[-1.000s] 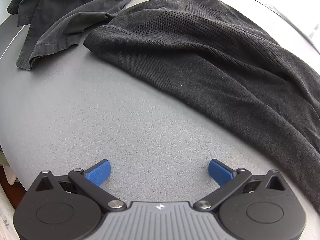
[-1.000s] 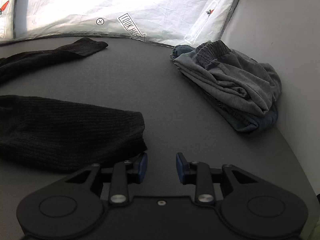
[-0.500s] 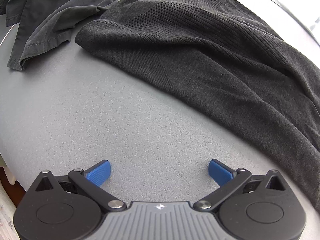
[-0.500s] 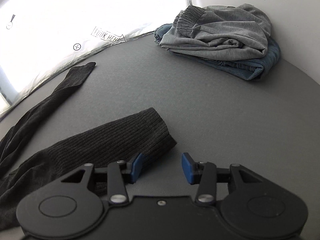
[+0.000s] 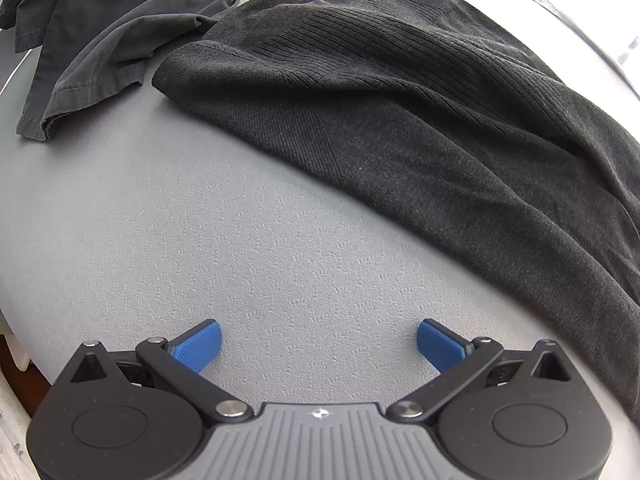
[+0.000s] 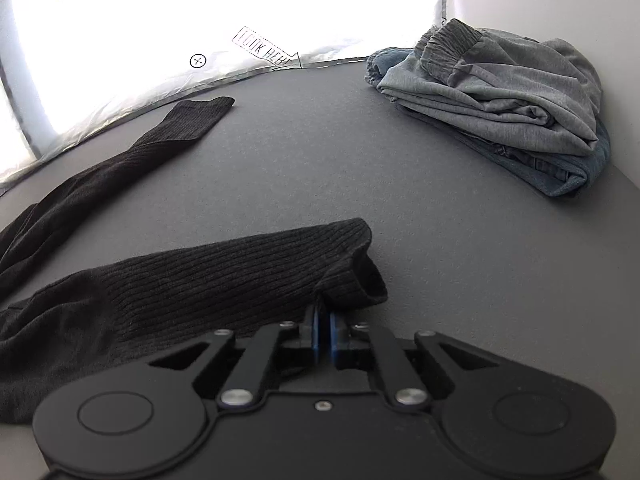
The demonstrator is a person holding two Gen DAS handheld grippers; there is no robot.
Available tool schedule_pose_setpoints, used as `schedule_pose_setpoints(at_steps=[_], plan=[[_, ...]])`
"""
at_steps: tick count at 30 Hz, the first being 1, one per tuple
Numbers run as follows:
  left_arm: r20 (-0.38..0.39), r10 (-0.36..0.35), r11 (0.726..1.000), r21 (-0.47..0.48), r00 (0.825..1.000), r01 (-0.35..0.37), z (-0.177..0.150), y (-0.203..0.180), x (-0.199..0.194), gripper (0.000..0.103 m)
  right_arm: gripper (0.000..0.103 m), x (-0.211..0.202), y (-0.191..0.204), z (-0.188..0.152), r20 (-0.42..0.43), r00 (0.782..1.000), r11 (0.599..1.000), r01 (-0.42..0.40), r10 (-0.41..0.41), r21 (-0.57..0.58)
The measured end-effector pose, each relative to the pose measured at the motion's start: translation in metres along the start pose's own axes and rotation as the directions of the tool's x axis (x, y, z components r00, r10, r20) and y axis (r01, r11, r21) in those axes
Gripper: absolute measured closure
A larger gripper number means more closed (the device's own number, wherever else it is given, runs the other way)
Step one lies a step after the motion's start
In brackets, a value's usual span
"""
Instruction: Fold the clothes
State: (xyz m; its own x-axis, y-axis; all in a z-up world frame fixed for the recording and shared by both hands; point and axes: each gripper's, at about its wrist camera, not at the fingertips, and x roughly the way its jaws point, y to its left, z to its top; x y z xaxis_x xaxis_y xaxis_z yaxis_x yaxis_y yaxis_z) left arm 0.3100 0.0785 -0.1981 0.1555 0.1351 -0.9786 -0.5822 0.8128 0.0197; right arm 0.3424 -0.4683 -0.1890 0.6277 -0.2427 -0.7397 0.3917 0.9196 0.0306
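A black ribbed knit sweater (image 5: pixel 400 92) lies spread on the grey table (image 5: pixel 200 220). My left gripper (image 5: pixel 319 344) is open and empty, low over bare table just in front of the sweater's hem. In the right wrist view, my right gripper (image 6: pixel 322 328) is shut on the cuff of the near sleeve (image 6: pixel 224 272), which is pinched and slightly lifted at its end. The other sleeve (image 6: pixel 132 164) lies flat farther back on the left.
A dark grey garment (image 5: pixel 100 28) lies crumpled at the far left beside the sweater. A folded stack of grey pants on blue jeans (image 6: pixel 508 100) sits at the back right near a white wall. A white sheet (image 6: pixel 200 20) hangs behind the table's far edge.
My right gripper closed its fingers onto the near sleeve's cuff and the cuff end bunched up. My left gripper stayed open and shifted only slightly in front of the hem.
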Motion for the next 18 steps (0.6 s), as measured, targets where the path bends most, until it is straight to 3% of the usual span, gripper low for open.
schedule_pose_setpoints(at_steps=[6,9,12,14,16,17,18], plan=[[0.003,-0.002,1.0,0.0,1.0,0.002,-0.003,-0.003,0.002,0.0,0.101,-0.048,-0.001,0.008,0.168,0.977,0.985,0.15,-0.134,-0.089],[0.0,-0.003,1.0,-0.001,1.0,0.003,-0.003,-0.003,0.001,0.0,0.101,-0.045,-0.011,0.001,0.127,0.976,0.979,0.187,-0.177,-0.077],[-0.006,-0.008,1.0,0.002,1.0,0.008,-0.002,-0.004,0.001,0.0,0.101,-0.023,-0.022,-0.017,-0.005,0.981,0.979,0.194,-0.195,-0.066],[0.001,-0.024,1.0,-0.003,1.0,0.024,0.0,0.0,-0.001,0.0,0.099,-0.018,-0.024,-0.026,-0.045,0.979,0.98,0.195,-0.197,-0.05],[0.04,-0.063,0.998,-0.026,0.997,0.064,-0.001,0.007,-0.007,0.0,0.094,-0.018,-0.024,-0.029,-0.055,0.977,0.979,0.203,-0.205,-0.032],[0.07,-0.097,0.994,-0.041,0.993,0.1,-0.001,0.013,-0.011,0.0,0.083,-0.018,-0.024,-0.029,-0.055,0.976,0.977,0.209,-0.211,-0.027],[0.095,-0.125,0.99,-0.051,0.988,0.13,0.004,0.022,-0.01,0.0,0.067,-0.018,-0.024,-0.029,-0.056,0.975,0.976,0.215,-0.215,-0.018]])
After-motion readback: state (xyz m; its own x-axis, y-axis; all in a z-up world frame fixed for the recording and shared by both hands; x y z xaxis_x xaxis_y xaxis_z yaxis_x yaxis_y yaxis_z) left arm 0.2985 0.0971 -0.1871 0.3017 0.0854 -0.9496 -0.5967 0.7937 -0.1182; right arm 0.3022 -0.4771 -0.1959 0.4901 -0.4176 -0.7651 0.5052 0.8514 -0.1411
